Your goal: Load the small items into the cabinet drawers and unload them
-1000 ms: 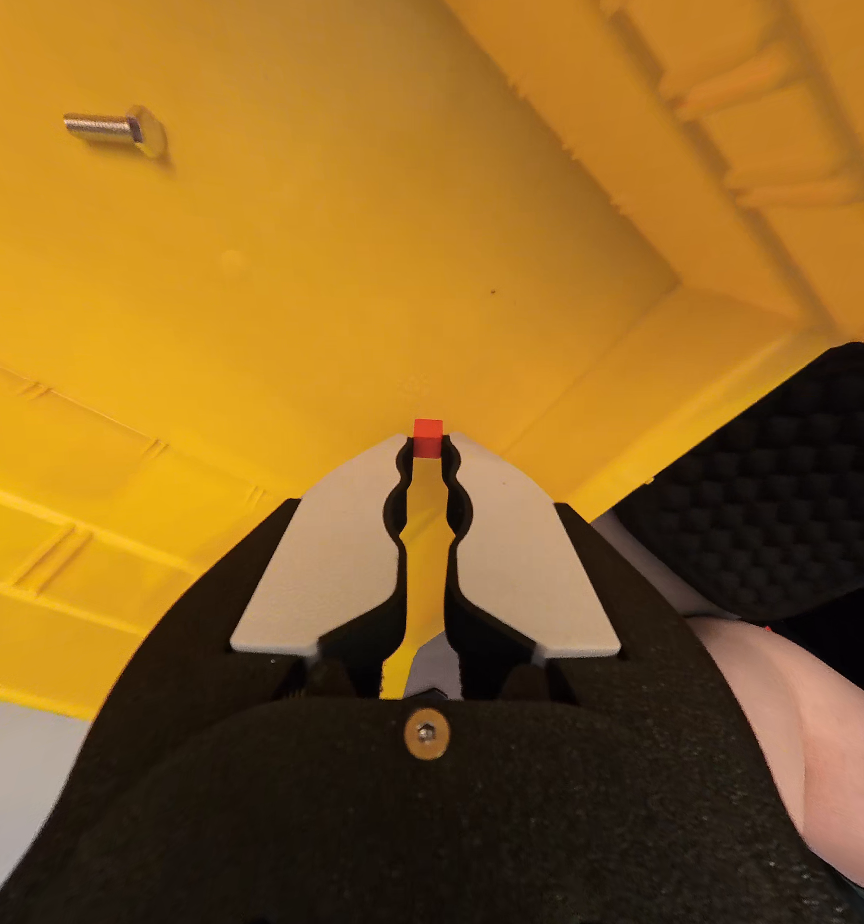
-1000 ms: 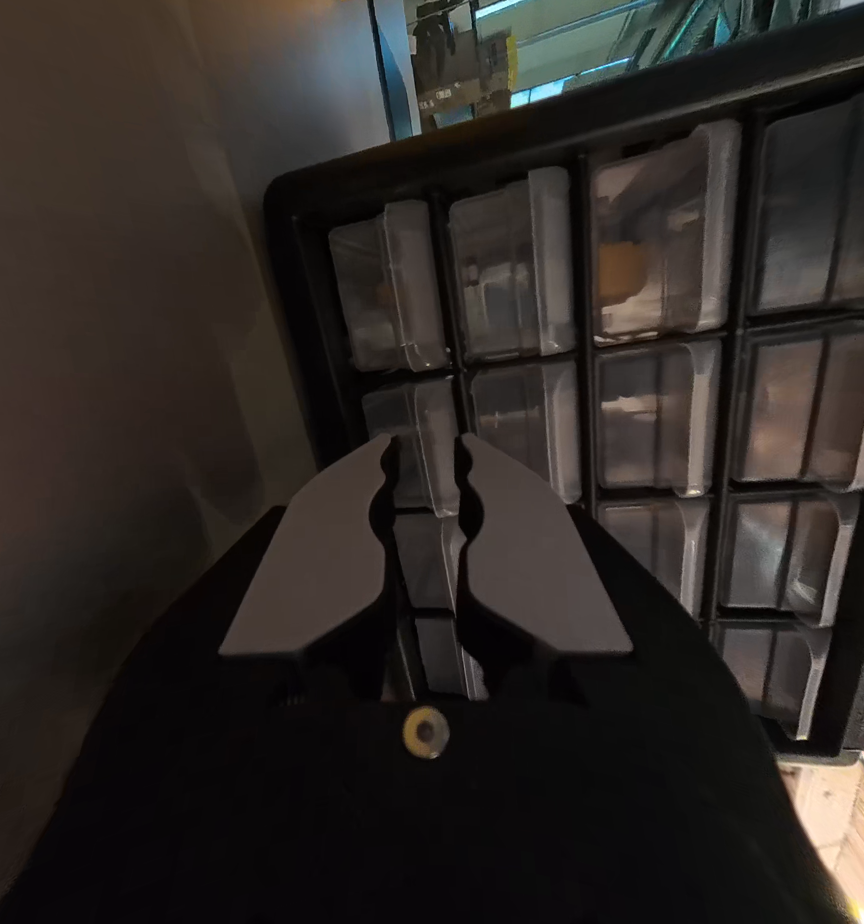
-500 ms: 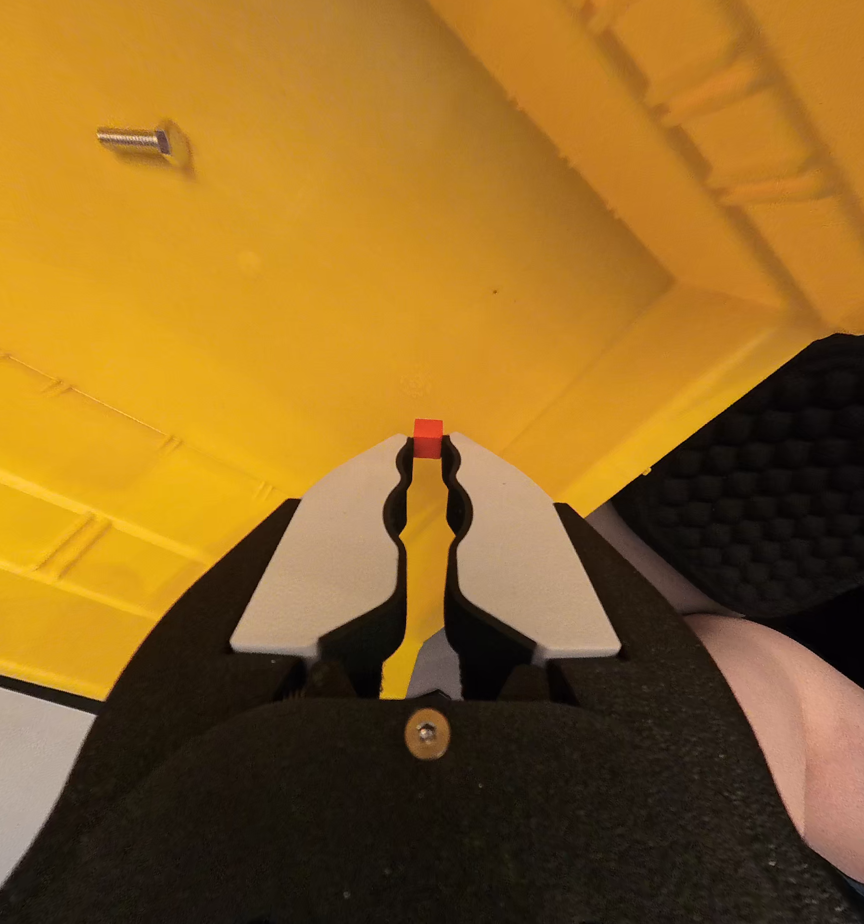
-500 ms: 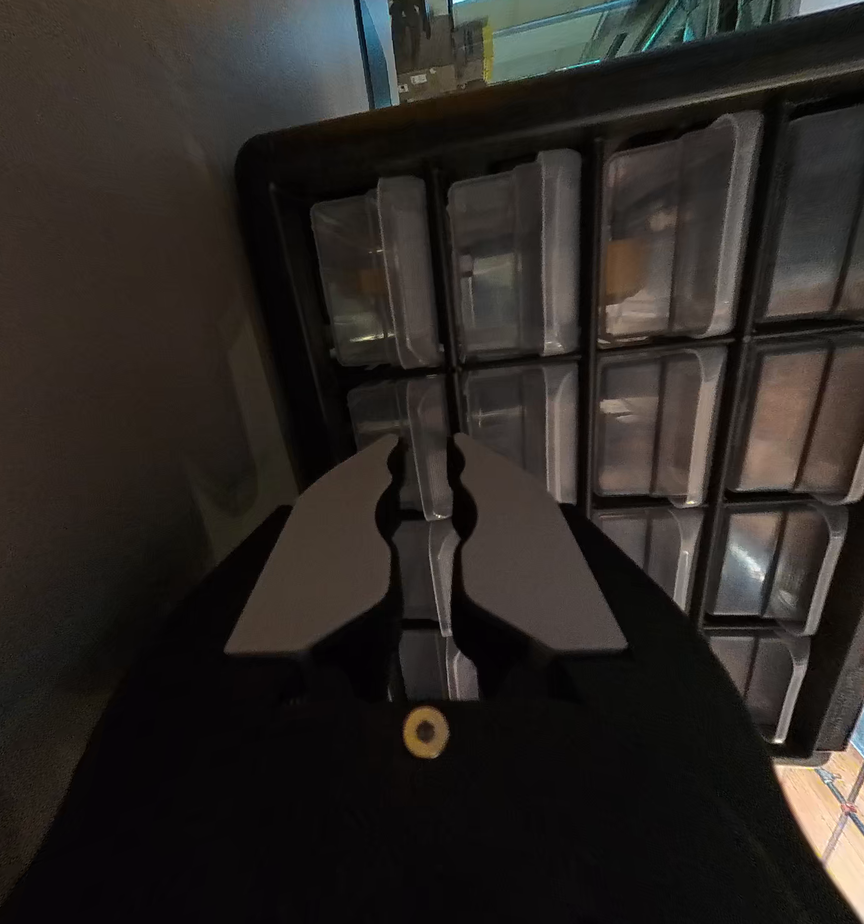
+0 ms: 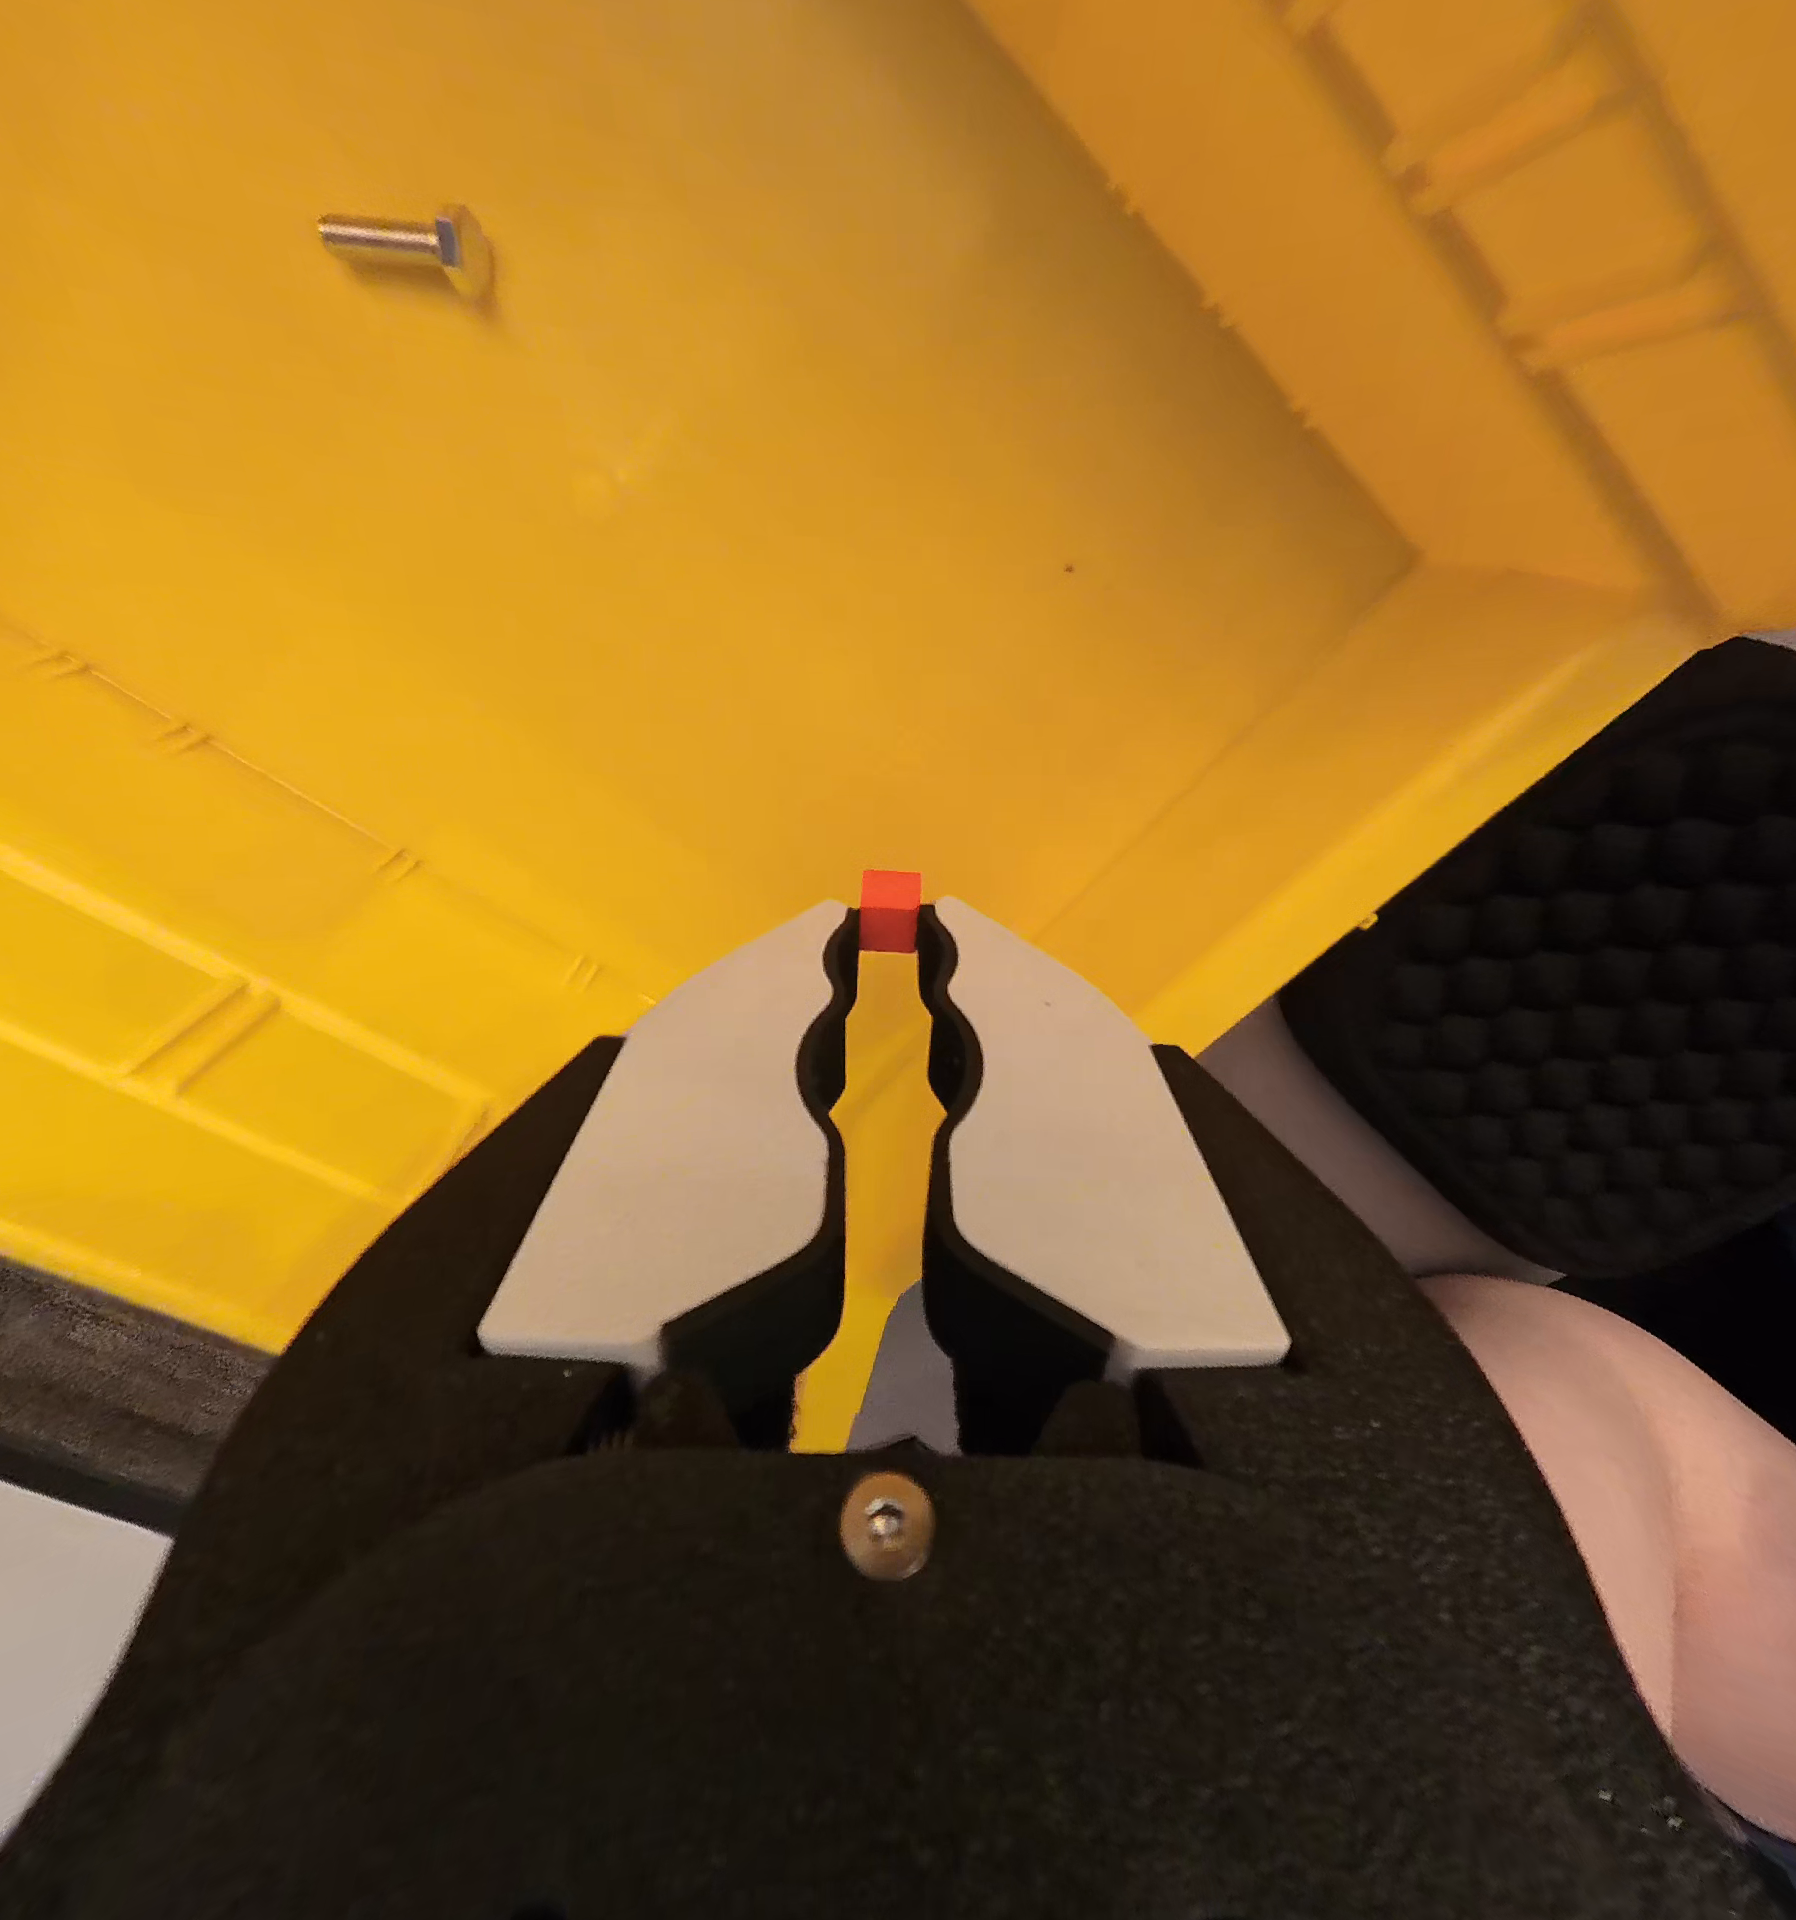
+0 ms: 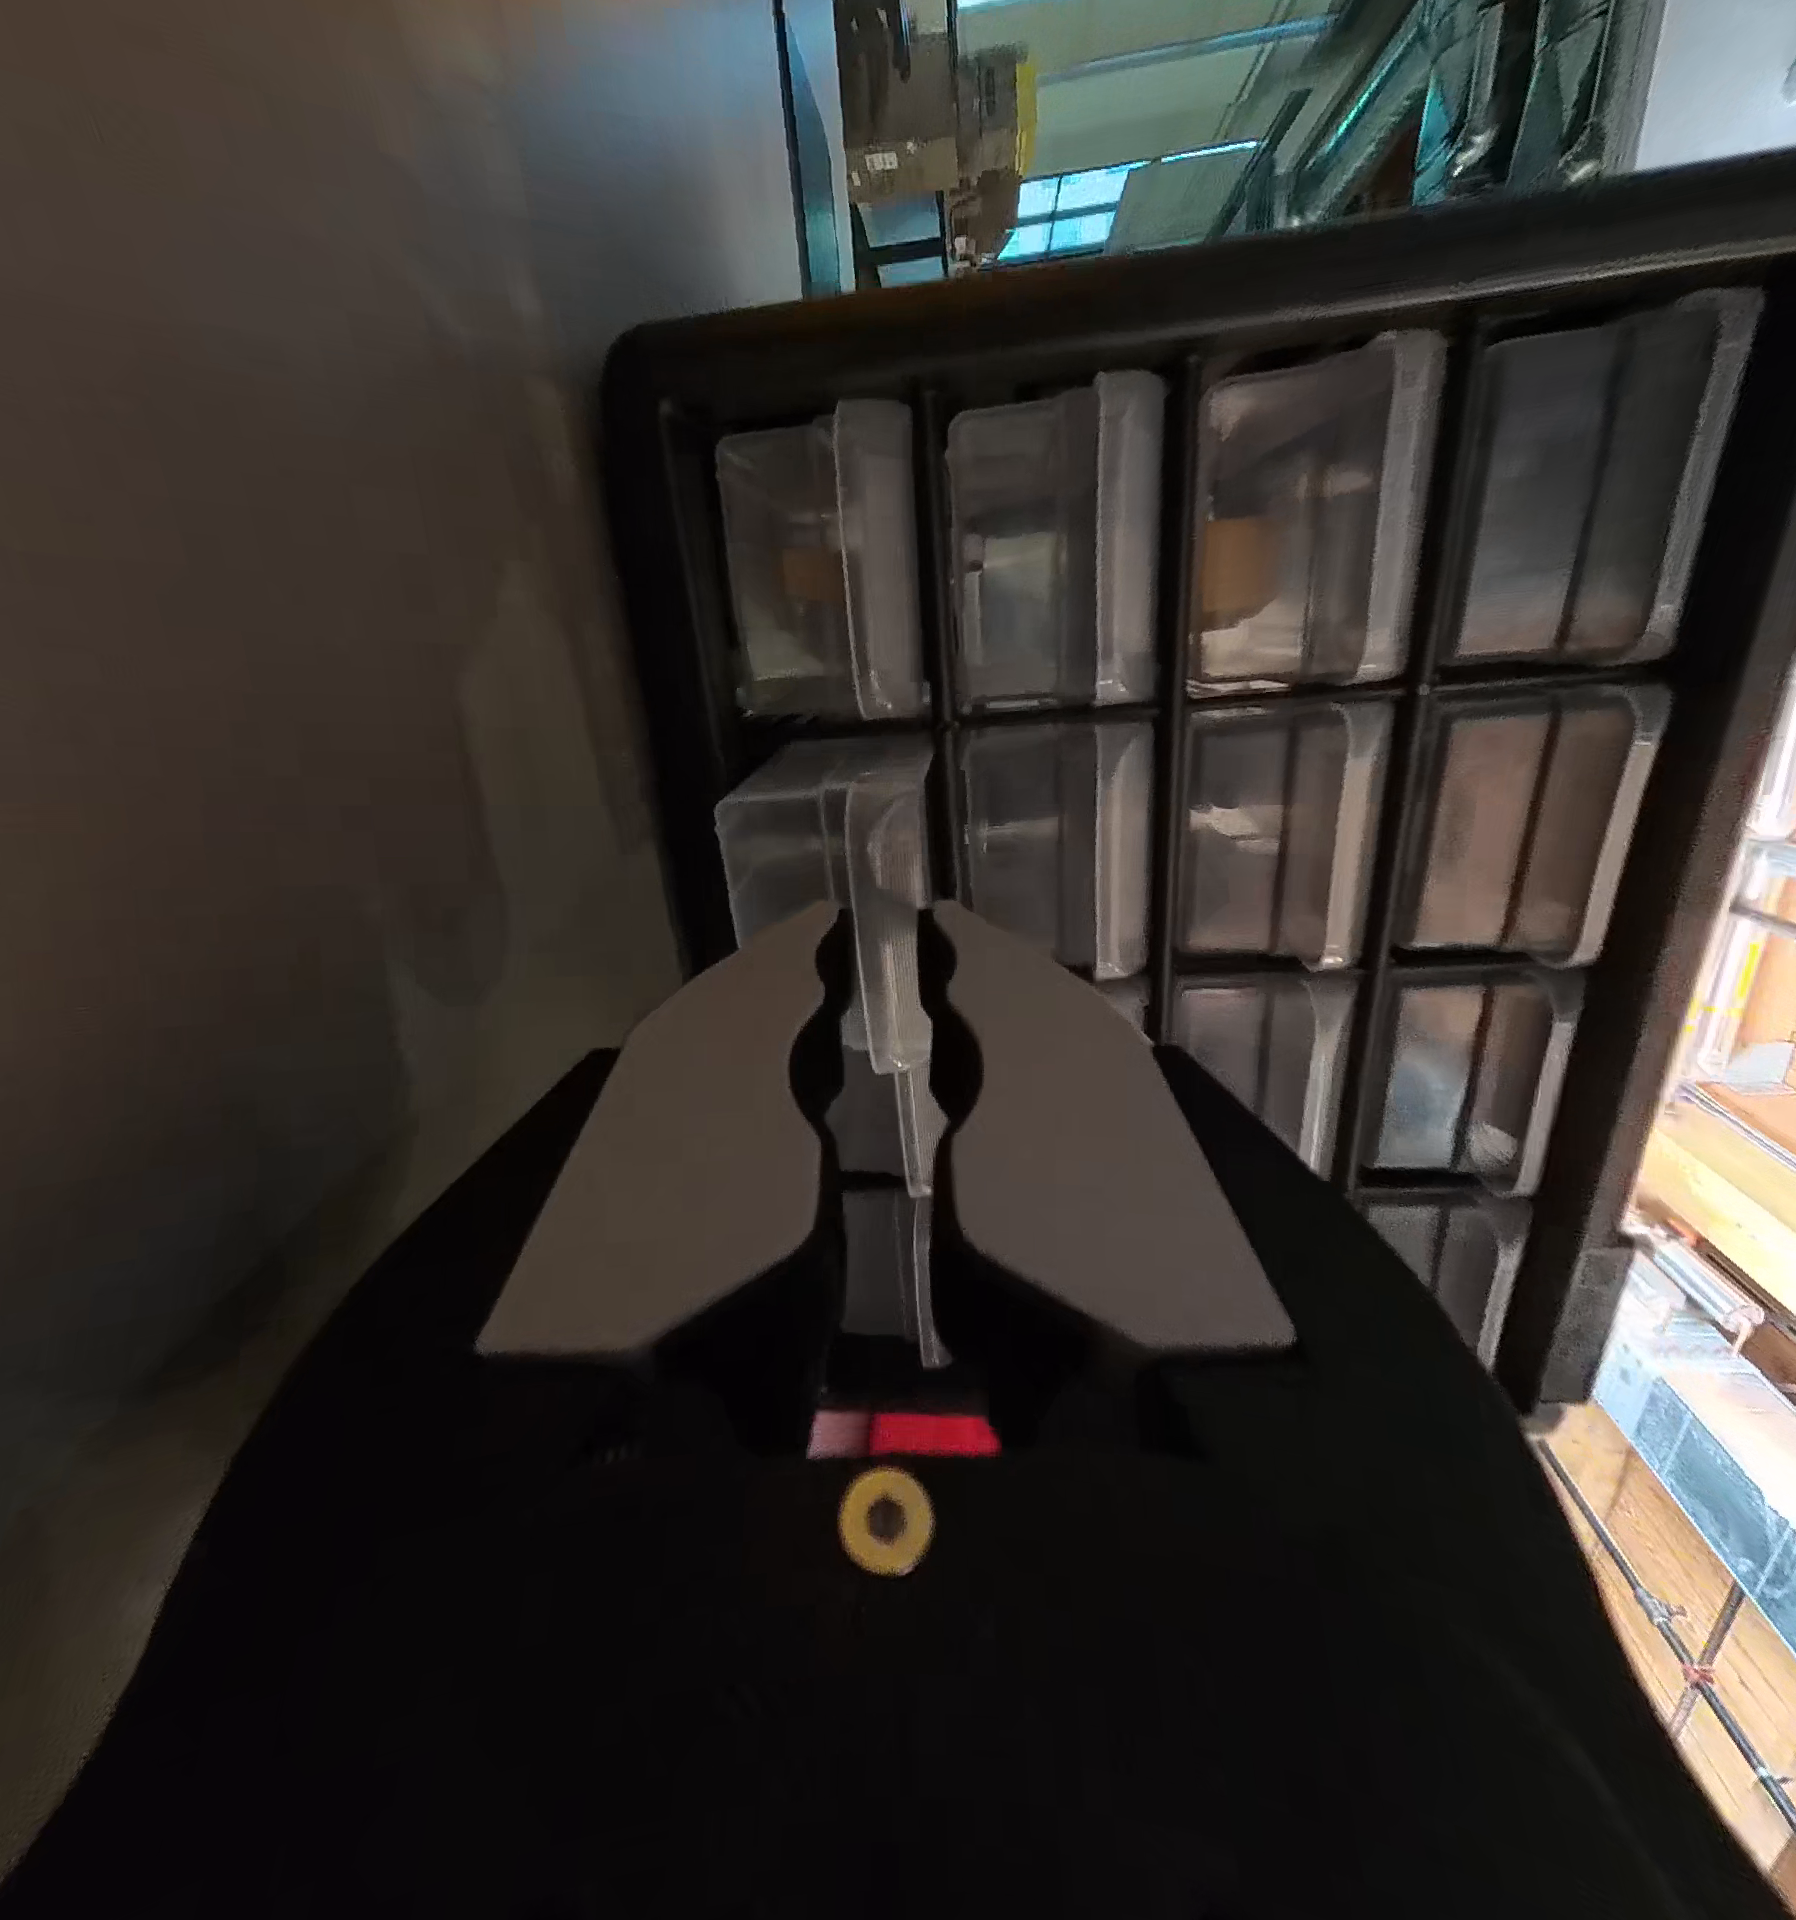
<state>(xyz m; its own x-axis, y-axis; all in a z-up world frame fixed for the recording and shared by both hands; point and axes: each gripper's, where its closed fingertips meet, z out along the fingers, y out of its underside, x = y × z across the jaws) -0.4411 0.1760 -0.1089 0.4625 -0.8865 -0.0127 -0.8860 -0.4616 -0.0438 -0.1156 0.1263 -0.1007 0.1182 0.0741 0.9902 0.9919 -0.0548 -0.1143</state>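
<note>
In the left wrist view my left gripper point(image 5: 890, 912) is shut on a small red cube point(image 5: 890, 906), held over the floor of a yellow bin point(image 5: 873, 468). A steel bolt point(image 5: 406, 241) lies on the bin floor at the far left. In the right wrist view my right gripper point(image 6: 889, 920) is shut on the handle point(image 6: 889, 987) of a clear drawer point(image 6: 780, 862), the leftmost of the second row in the black cabinet point(image 6: 1185, 301). That drawer stands out a little from the cabinet front. The other drawers sit flush.
A black textured foam pad point(image 5: 1600, 987) and a person's arm point(image 5: 1652, 1507) are at the right of the bin. A white surface point(image 5: 0, 1610) and a dark strip point(image 5: 63, 1340) lie below the bin's rim. A grey wall point(image 6: 250, 727) stands left of the cabinet. The tips of one gripper are about 35 centimeters away from the tips of the other. The steel bolt point(image 5: 406, 241) is about 12 centimeters from my left fingertips and 35 centimeters from my right.
My left gripper, still holding the red cube, has drawn back from the bin floor. My right gripper has moved in onto the drawer handle, and the drawer now stands out a little.
</note>
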